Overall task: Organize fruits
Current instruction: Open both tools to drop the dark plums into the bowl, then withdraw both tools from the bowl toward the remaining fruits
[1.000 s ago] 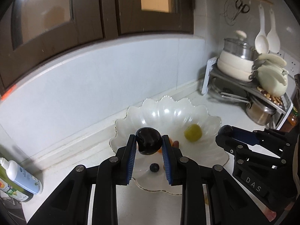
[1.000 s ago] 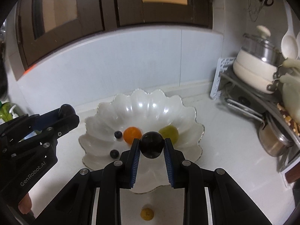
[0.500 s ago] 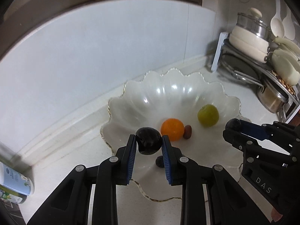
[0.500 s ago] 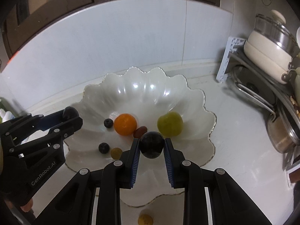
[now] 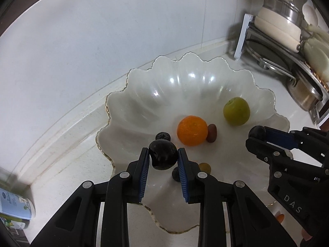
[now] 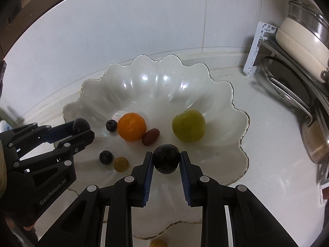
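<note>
Tilting steeply downward over the left part of the scalloped white bowl [image 6: 156,78], the left gripper [image 5: 163,157] is clamping a dark, glossy plum [image 5: 163,155] between its blue pads, the fruit wedged at the very fingertips; in the right wrist view this tool is reaching in from nine o'clock. Lying on the bowl floor, running from nine o'clock toward three, are a blueberry [image 6: 111,125] just beside a bright orange mandarin [image 6: 131,126], a small reddish-brown oval fruit [image 6: 150,136] touching the mandarin's lower right side, and a dull green round fruit [image 6: 188,125] sitting well apart at about two o'clock. Nearer the seven o'clock side a second blueberry [image 6: 106,157] is resting close to a small yellow fruit [image 6: 121,164]. Angling down at much the same slant over the near middle of the bowl, the right gripper [image 6: 166,161] is squeezing another dark plum [image 6: 166,158], round, smooth and almost black, hanging above the bowl's near slope at six o'clock. Outside the rim, at six o'clock on the white counter [image 6: 267,144], another small yellow fruit [image 6: 158,243] is peeking out below the fingers. A rack of pots [image 6: 304,41] is standing at three o'clock.
</note>
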The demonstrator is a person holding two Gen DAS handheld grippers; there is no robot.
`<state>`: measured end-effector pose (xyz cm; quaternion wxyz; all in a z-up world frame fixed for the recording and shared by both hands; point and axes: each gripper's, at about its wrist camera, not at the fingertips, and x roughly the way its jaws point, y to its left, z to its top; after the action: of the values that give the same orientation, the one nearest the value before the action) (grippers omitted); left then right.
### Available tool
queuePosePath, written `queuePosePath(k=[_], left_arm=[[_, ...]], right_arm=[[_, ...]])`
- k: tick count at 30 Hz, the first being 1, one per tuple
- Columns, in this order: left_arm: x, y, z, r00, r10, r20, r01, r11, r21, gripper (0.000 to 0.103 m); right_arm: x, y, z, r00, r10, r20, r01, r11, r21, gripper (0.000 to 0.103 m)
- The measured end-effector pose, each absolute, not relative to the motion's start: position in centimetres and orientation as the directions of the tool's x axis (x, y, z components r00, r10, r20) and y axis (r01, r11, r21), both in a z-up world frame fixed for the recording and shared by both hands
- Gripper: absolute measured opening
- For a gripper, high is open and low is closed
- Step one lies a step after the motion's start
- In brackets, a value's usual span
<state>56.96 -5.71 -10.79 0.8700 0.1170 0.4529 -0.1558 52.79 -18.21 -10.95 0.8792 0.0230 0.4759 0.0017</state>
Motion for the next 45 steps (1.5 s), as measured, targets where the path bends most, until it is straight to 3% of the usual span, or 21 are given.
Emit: queuePosePath(k=[5,8,45], left_arm=[[57.3,-5.8,-10.9,0.523,-0.172,-0.835,0.384,0.922,0.051,0.032],[57.2,-5.8,-10.8,0.529,-0.173,-0.831,0.386,0.921,0.054,0.041],[46.8,-2.7,-2.0,0.705,-0.28,-0.652,0.408,0.912,0.05,0.042]], right_arm=[[53.2,-18.4,-11.1,0.535,0.029,-0.844,0.025,0.998,0.05,0.029],[53.2,-18.5,-11.2,0.534,0.034,-0.845,0.026,0.998,0.057,0.038],[42.2,-17.3,-2.5,0.749,-0.068,-0.659,0.079,0.997,-0.013,0.041]])
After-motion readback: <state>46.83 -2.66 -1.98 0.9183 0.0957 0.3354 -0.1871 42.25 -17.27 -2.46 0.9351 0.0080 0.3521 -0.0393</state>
